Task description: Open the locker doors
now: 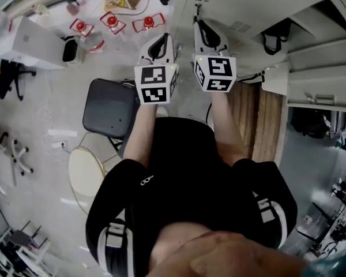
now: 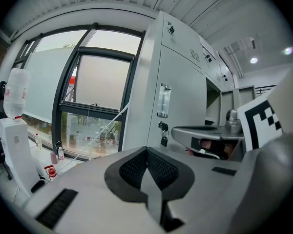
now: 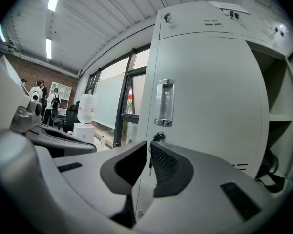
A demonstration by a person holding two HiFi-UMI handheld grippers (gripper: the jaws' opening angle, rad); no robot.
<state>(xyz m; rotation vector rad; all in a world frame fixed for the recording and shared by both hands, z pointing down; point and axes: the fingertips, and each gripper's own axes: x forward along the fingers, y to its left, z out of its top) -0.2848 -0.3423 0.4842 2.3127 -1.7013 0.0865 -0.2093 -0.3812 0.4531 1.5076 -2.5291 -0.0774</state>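
Ahead of the right claw [image 3: 149,152] stands a closed locker door [image 3: 210,96].

A pale grey locker door [image 3: 205,96], a light grey left gripper [image 2: 147,152] and right gripper [image 3: 149,152] with black pads [image 2: 162,170] and black-and-white patterned cubes [image 1: 156,83], a black shirt [image 1: 184,166] with white-striped sleeves, and a black chair [image 1: 109,107].

Straight ahead, a closed locker door [image 3: 205,101] bars the right gripper [image 3: 149,150]; the open compartment [image 3: 278,96] right of it offers room. Left, the black chair [image 1: 111,108] stands near; floor [image 1: 52,105] beyond looks passable, though only 1 view shows it.
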